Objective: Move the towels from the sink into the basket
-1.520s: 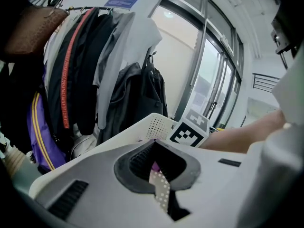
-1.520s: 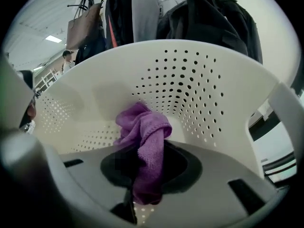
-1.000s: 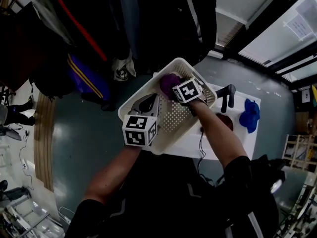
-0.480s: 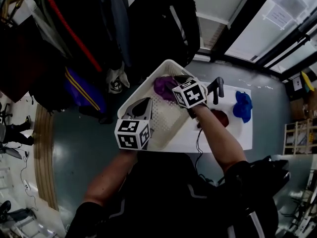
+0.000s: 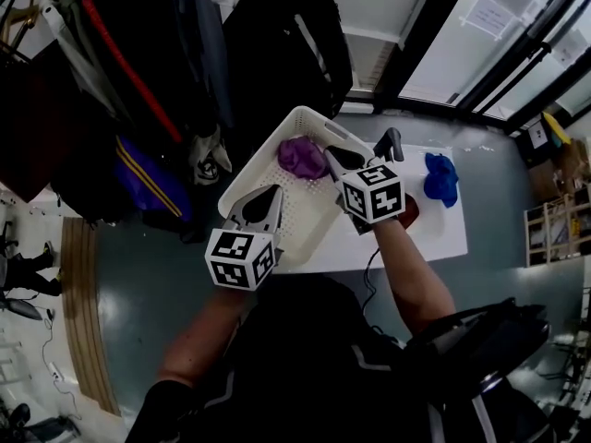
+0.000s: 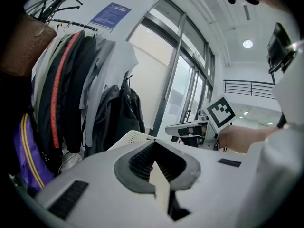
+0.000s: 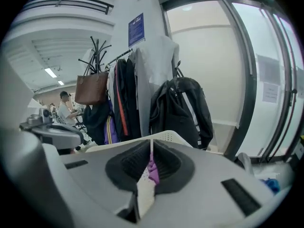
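The white basket point(image 5: 247, 181) stands at the left end of the white sink unit point(image 5: 434, 233). A purple towel point(image 5: 301, 158) lies in the basket's far corner. A blue towel point(image 5: 440, 177) sits on the unit's right side, and a dark red towel point(image 5: 410, 212) shows partly behind my right hand. My right gripper point(image 5: 331, 156) hovers above the basket beside the purple towel; its jaws have just been closing and stand shut with nothing between them. My left gripper point(image 5: 275, 190) is shut and empty over the basket's near side. The right gripper view shows purple through the slit of my right gripper point(image 7: 151, 142).
A black faucet point(image 5: 389, 143) rises between the basket and the blue towel. Coats and a black backpack point(image 5: 286, 44) hang on a rack just beyond the basket. Glass doors point(image 5: 480, 35) run along the right. A person point(image 7: 64, 109) sits far off.
My right gripper has lifted up and back from the purple towel, which stays in the basket, and its jaws have closed. The left gripper has risen a little.
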